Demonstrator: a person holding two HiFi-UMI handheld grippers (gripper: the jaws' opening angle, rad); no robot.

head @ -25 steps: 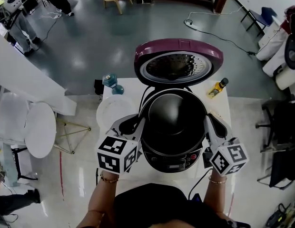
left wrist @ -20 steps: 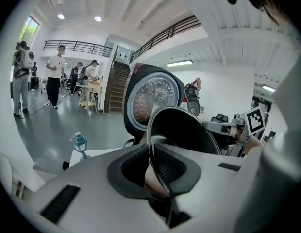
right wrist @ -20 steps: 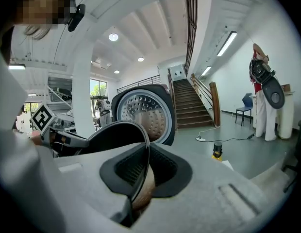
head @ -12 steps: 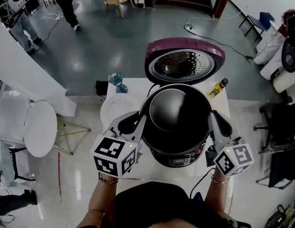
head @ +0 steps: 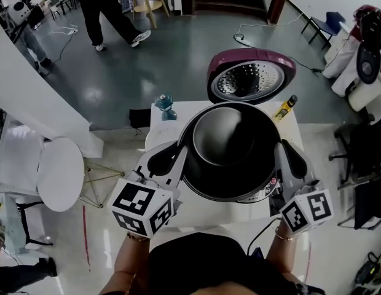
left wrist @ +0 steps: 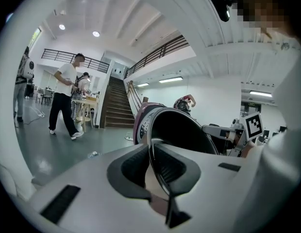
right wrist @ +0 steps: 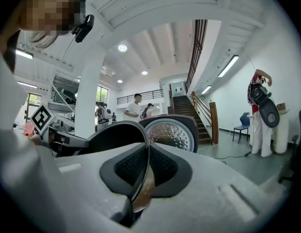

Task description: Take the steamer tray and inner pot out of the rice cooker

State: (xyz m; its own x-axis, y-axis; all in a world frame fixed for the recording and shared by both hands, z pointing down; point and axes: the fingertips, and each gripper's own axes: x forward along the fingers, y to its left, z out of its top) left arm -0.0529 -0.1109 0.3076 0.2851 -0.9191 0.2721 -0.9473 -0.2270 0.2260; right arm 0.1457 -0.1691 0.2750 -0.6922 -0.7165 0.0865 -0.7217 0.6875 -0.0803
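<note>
The black inner pot (head: 230,149) hangs above the rice cooker body (head: 262,195), held by its rim on both sides. My left gripper (head: 182,156) is shut on the left rim and my right gripper (head: 280,153) on the right rim. In the left gripper view the thin pot rim (left wrist: 157,171) runs between the dark pads, with the pot (left wrist: 185,131) beyond. The right gripper view shows the same pinch on the rim (right wrist: 141,174). The purple lid (head: 252,75) stands open behind. A white round tray (head: 155,137) lies on the table at left, mostly hidden.
A blue bottle (head: 164,107) stands at the table's back left and a yellow bottle (head: 286,109) at the back right. The white table (head: 178,217) is small. A round white stool (head: 60,174) is to the left. A person (head: 107,8) walks on the floor beyond.
Both grippers have risen with the inner pot, which now sits higher and larger over the cooker body. The cooker's control panel shows less beneath it.
</note>
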